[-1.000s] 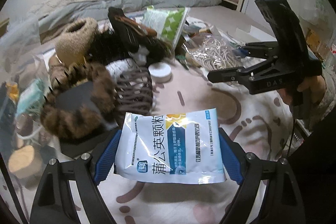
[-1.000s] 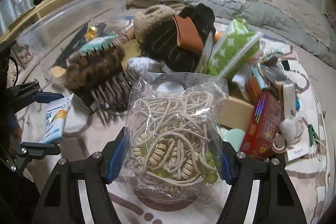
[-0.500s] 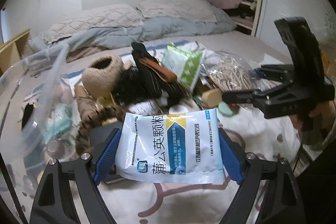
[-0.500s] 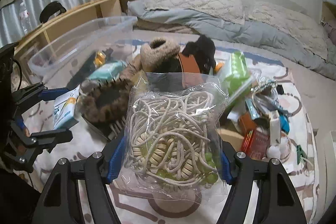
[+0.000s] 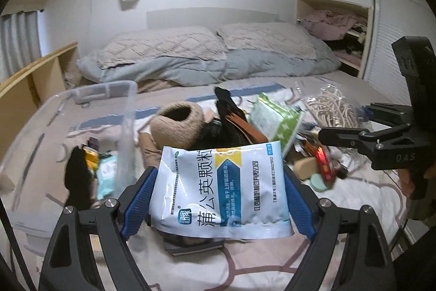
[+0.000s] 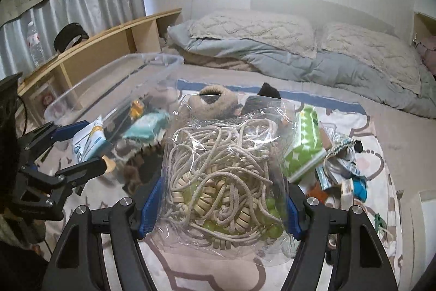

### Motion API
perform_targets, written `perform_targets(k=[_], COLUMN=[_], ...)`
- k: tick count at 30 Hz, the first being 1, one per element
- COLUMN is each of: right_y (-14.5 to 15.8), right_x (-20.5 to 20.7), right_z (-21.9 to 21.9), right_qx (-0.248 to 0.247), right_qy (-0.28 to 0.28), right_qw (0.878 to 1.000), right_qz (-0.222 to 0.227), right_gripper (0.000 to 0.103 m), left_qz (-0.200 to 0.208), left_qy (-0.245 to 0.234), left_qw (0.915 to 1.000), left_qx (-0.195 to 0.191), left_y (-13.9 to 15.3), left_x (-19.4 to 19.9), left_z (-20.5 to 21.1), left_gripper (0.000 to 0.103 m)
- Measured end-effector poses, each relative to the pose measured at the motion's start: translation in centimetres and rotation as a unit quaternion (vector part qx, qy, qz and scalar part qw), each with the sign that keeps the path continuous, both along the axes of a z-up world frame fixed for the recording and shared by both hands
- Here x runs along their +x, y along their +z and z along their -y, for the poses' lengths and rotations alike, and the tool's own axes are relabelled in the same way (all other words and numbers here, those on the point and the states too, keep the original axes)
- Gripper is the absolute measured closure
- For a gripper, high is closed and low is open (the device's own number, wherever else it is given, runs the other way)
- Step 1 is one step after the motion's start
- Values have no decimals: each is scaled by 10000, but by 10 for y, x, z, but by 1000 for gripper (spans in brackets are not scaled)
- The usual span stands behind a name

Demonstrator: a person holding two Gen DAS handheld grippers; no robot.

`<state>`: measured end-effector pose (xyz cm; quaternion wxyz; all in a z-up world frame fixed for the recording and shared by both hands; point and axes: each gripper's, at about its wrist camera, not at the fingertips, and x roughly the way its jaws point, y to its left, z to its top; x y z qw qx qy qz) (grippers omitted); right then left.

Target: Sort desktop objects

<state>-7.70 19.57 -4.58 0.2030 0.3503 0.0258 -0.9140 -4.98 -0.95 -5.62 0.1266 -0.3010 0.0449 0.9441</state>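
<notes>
The left gripper [image 5: 218, 195] clamps a flat, glossy white-and-blue foil sachet [image 5: 220, 187] between ribbed blue pads, held in the air above the patterned bedcover [image 5: 245, 263]. The right gripper [image 6: 218, 203] clamps a crinkled clear plastic bag [image 6: 226, 182] of tangled cream cord with pale ring-shaped beads, possibly wooden. On the left lies a translucent rectangular bin [image 6: 114, 83]; ahead, a fuzzy tan slipper [image 5: 177, 124] and a green packet [image 5: 275, 119] among mixed clutter.

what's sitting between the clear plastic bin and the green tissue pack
In the left wrist view, a tan knitted hat and a dark glove lie between the clear bin and green pack.
</notes>
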Motion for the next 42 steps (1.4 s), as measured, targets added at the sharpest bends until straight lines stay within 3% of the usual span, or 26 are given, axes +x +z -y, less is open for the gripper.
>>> perform_targets(k=[16,24,29,36,42], right_y=[39,55,52,35,39], right_x=[-39,-59,-62,-60,-62], right_z=[47,93,110,132,139], right_qx=[-153,-301,-663,-305,-367], right_qy=[-81,146,288,506,527], right_qw=[9989,9985,9968,9978,9975], right_qz=[-440,-431,-353,-296,-307], right_gripper=[30,30,30,30,30], left_qz=[-746,-784,-841,-748,-561], left_qy=[1183,1605,1933,2301,2353], left_qw=[9898,9832,9772,9702,9702], left_qx=[-268,-368,-265,-81,-125], left_y=[52,64,69,61,49], left_x=[-11,-13,-8,-12,-30], left_z=[57,86,104,125,128], left_gripper=[15,15,15,15,15])
